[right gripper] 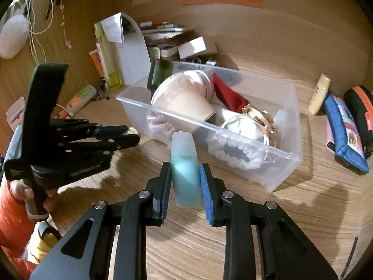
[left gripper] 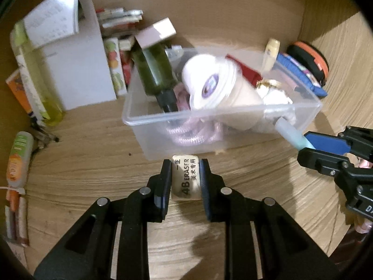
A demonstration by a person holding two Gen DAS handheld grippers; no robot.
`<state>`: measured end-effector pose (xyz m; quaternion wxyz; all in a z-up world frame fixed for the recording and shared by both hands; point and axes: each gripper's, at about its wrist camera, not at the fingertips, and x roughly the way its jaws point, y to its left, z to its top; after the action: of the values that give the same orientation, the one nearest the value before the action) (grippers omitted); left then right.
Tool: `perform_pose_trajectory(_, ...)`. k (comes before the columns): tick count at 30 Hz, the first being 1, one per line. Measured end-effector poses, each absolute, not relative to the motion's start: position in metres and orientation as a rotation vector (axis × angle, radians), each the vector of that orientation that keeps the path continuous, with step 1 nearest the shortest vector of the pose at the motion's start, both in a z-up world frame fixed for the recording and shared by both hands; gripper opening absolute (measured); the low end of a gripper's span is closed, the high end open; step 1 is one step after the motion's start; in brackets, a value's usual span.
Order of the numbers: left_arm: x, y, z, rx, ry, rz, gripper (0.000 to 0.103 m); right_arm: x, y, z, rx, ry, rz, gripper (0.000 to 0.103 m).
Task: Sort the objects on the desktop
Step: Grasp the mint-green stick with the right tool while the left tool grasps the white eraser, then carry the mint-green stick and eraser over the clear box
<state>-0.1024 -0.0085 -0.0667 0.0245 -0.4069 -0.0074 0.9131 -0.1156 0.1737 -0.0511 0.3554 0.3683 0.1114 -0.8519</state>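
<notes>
My left gripper [left gripper: 185,165] is shut on a cream 4B eraser [left gripper: 185,178] and holds it just in front of a clear plastic bin's [left gripper: 149,121] near wall. My right gripper [right gripper: 185,170] is shut on a pale teal tube [right gripper: 185,172] in front of the bin's long side [right gripper: 277,170]. The bin holds a green bottle [left gripper: 155,70], a white-lidded cup [left gripper: 209,81], red cloth [right gripper: 230,98], a white scrunchie [right gripper: 235,154] and a pink scrunchie [left gripper: 193,133]. The right gripper shows in the left wrist view [left gripper: 310,144]; the left gripper shows in the right wrist view [right gripper: 126,135].
A white stand [left gripper: 81,70], a yellow-green bottle [left gripper: 39,88] and stacked books [left gripper: 119,18] stand behind the bin. An orange-green tube [left gripper: 18,158] lies left. A cream bottle [right gripper: 319,94], a blue pencil case [right gripper: 345,135] and a black-orange pouch [right gripper: 361,114] lie right.
</notes>
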Motion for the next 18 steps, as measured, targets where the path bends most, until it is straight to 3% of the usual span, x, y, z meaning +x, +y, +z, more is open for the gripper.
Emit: perform_pose_trajectory(18, -0.081, -0.019, -0.011, -1.040, -0.083, 2.910, 0.023, -0.122, 0.204, -0.018, 0.863, 0.215, -2.286, 0.023)
